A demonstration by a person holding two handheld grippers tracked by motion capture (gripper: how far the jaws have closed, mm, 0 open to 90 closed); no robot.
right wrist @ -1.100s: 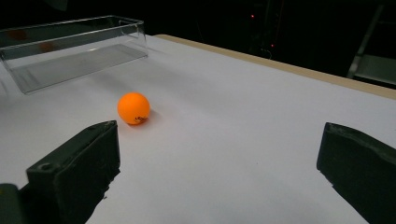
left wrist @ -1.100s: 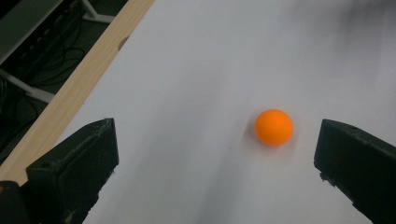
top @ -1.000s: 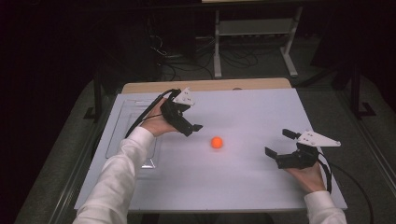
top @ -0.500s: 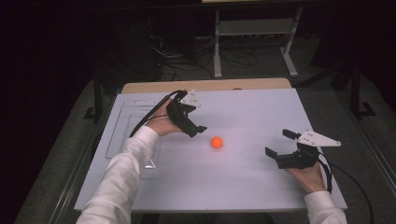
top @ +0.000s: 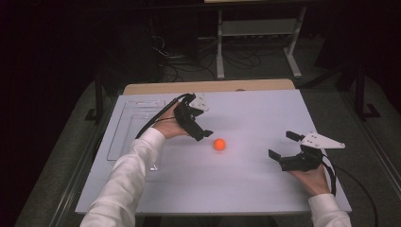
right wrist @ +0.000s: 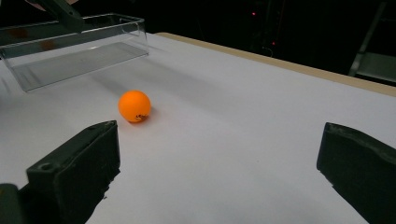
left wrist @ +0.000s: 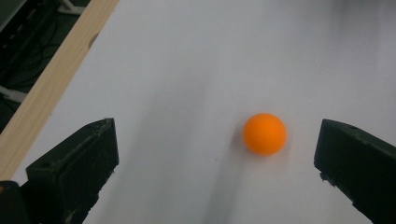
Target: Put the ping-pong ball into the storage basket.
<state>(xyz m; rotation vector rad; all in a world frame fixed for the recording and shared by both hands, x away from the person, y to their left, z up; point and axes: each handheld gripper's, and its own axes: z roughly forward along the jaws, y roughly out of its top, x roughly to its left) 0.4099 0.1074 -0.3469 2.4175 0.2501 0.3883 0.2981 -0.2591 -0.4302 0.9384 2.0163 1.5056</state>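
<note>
Orange ball (top: 219,144) sits free mid-table, on white board (top: 246,189), at 4 o'clock off my left gripper (top: 202,133), just beside its tip. Left jaws spread wide, ball between them, nearer right jaw. My right gripper (top: 280,146) well apart at 3 o'clock from ball, also spread, empty. Ball likely light, hollow, smooth, rolls easily: pinch across widest middle, gently. Clear tray (top: 135,124) at 9 o'clock.

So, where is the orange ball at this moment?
In the high view the orange ball lies on the white table near its middle, just right of the open left gripper, apart from its jaws.
</note>
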